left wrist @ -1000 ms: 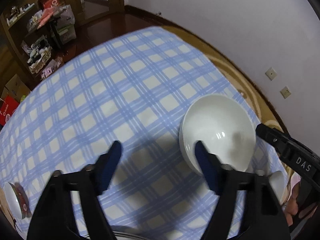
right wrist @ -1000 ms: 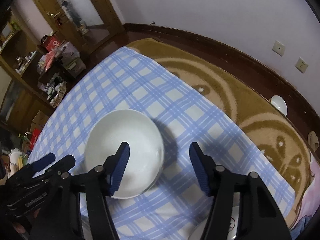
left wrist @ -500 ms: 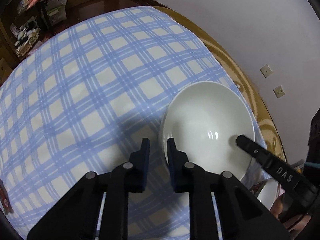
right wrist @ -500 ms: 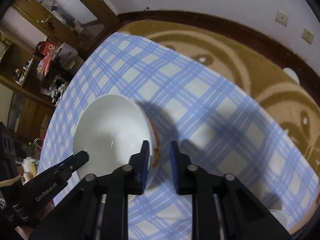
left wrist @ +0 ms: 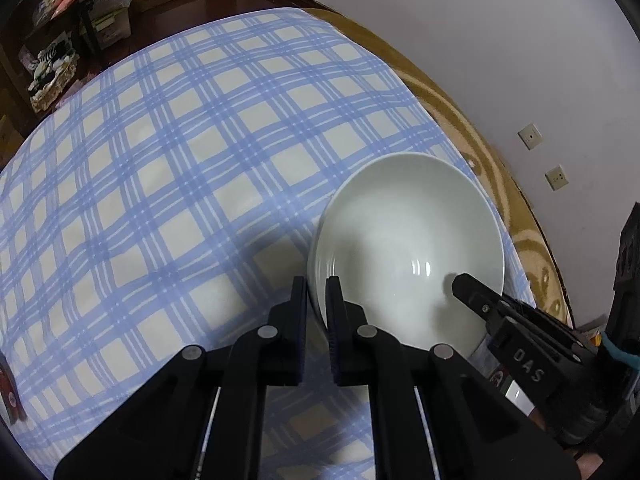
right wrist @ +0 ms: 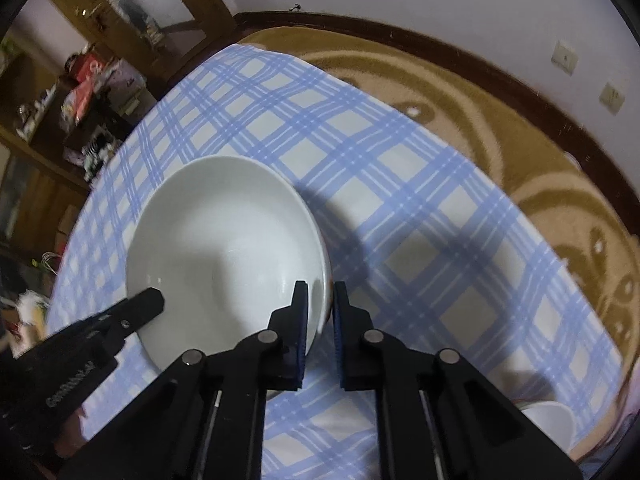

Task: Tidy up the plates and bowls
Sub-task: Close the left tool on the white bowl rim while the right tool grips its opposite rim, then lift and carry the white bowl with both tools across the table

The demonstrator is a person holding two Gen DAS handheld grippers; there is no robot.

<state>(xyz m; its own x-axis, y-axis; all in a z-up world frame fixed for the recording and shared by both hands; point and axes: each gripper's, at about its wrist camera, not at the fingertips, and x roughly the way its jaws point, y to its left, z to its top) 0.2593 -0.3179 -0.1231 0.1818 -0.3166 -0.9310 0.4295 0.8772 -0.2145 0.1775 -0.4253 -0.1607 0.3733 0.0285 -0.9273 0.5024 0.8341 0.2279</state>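
White bowl point(left wrist: 404, 248) on checked cloth point(left wrist: 180, 184), both grippers point(left wrist: 317, 296) point(right wrist: 321, 300) clamping opposite rims.

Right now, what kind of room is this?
Probably a room in someone's home. A blue checked cloth holding a white bowl lies over a patterned brown carpet, with cluttered wooden shelves and wall sockets behind.

white bowl point(left wrist: 404, 248) x1 | grippers x2 | wall sockets point(left wrist: 530, 136) x2 | checked cloth point(left wrist: 160, 184) x1
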